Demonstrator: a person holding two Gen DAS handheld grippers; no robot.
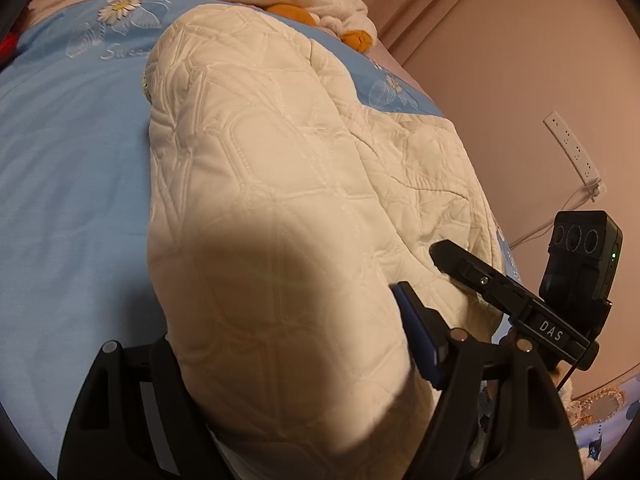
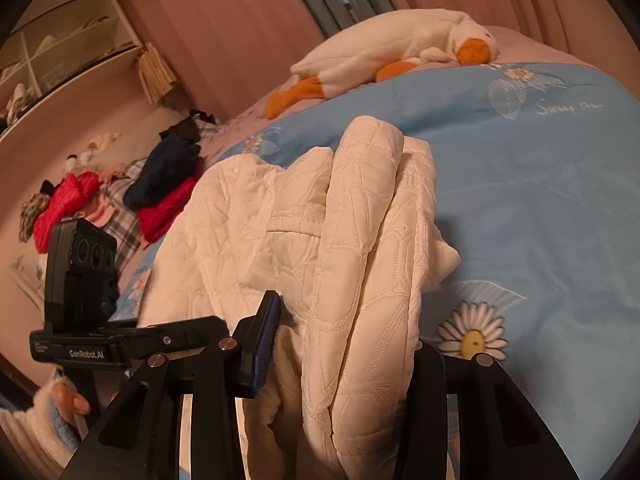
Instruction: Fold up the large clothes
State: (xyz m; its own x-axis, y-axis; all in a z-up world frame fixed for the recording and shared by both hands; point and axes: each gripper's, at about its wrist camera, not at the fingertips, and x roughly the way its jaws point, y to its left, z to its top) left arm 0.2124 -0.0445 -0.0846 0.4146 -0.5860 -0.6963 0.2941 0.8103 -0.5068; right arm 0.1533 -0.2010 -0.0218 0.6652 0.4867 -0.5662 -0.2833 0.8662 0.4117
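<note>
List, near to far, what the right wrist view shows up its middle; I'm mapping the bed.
Right tongs → cream quilted garment gripped between them → blue floral bedspread → white plush duck → pink curtain.

Open blue bedspread (image 2: 540, 208) is lying at three o'clock; quilted jacket (image 2: 320, 240) is blocking twelve, clothes pile (image 2: 160, 184) crowding ten.

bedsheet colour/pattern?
Bedsheet: light blue with white daisies; clearest in the right wrist view.
</note>
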